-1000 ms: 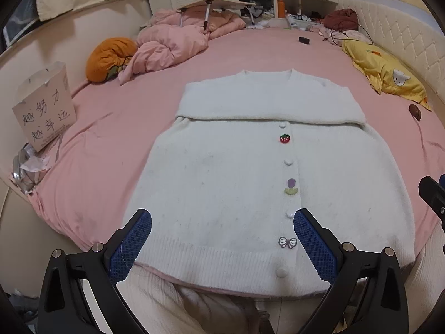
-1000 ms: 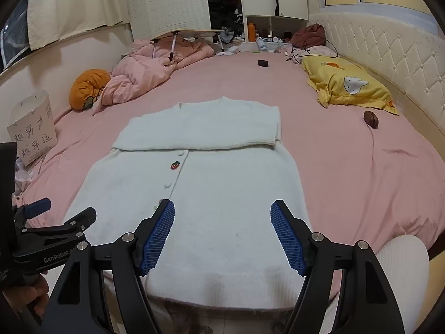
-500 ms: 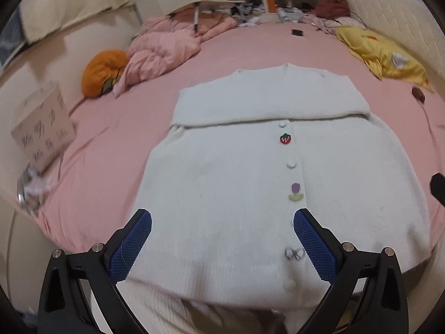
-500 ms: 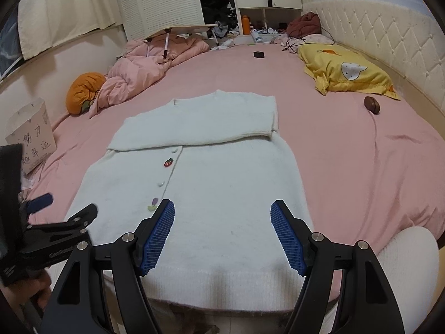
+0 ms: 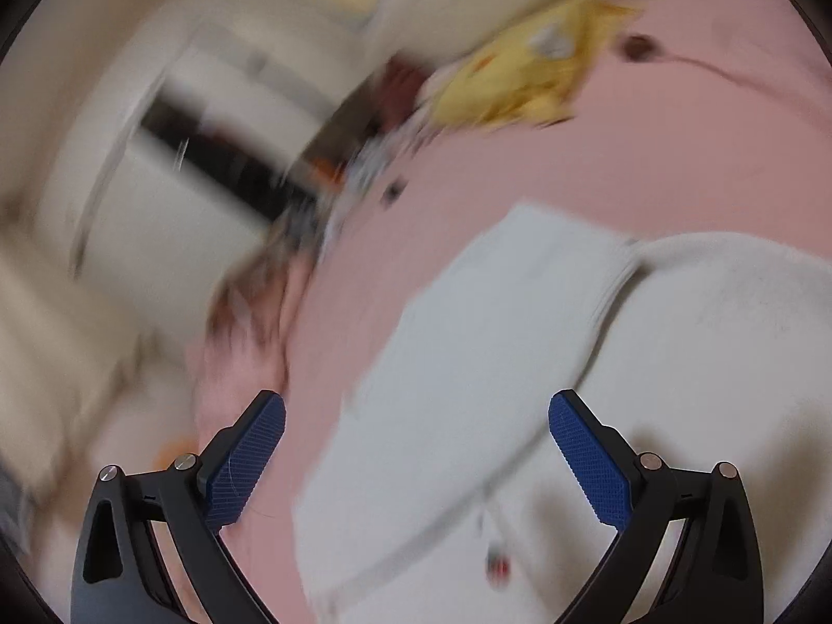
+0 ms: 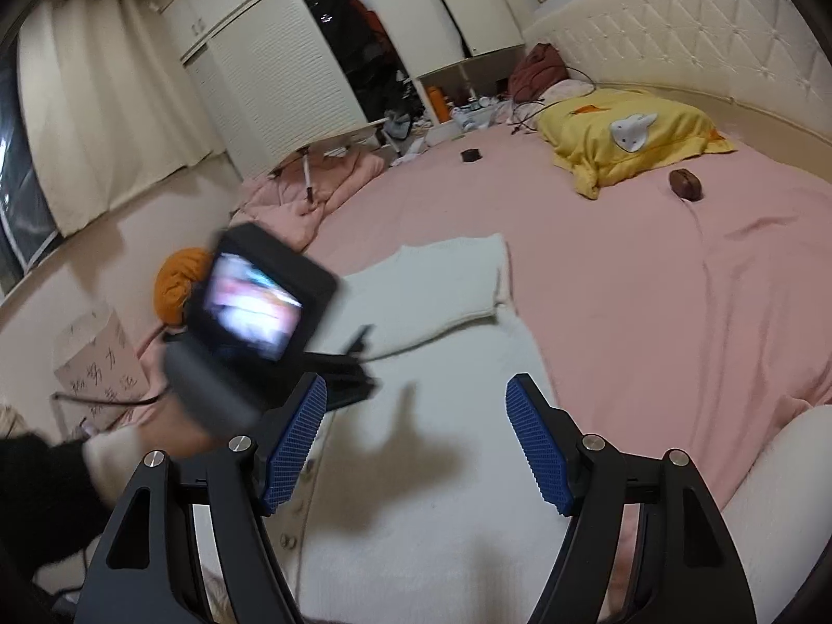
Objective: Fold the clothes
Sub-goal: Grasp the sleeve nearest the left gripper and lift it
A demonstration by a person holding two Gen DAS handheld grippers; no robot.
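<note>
A white knitted cardigan (image 6: pixel 442 468) lies flat on the pink bed (image 6: pixel 650 312), buttons up, with its sleeves folded across the chest as a band (image 6: pixel 442 286). My right gripper (image 6: pixel 416 442) hovers over the lower half, open, nothing between its blue pads (image 6: pixel 535 447). The left gripper (image 6: pixel 359 364), held by a hand in a dark sleeve (image 6: pixel 47 494), hangs over the cardigan's left side, blurred by motion. In the left wrist view, tilted and smeared, my left gripper (image 5: pixel 416 447) is open above the cardigan (image 5: pixel 520 390) and holds nothing.
A yellow pillow (image 6: pixel 624 140) and a small brown object (image 6: pixel 685 184) lie at the far right. A crumpled pink duvet (image 6: pixel 312 187), an orange cushion (image 6: pixel 179 281) and a paper bag (image 6: pixel 99 359) stand left. A padded headboard (image 6: pixel 702 36) runs along the right.
The left gripper has swung from the bed's near left edge in over the cardigan and rolled hard, blurring its view. The right gripper shifted slightly and tilted. Both stay open.
</note>
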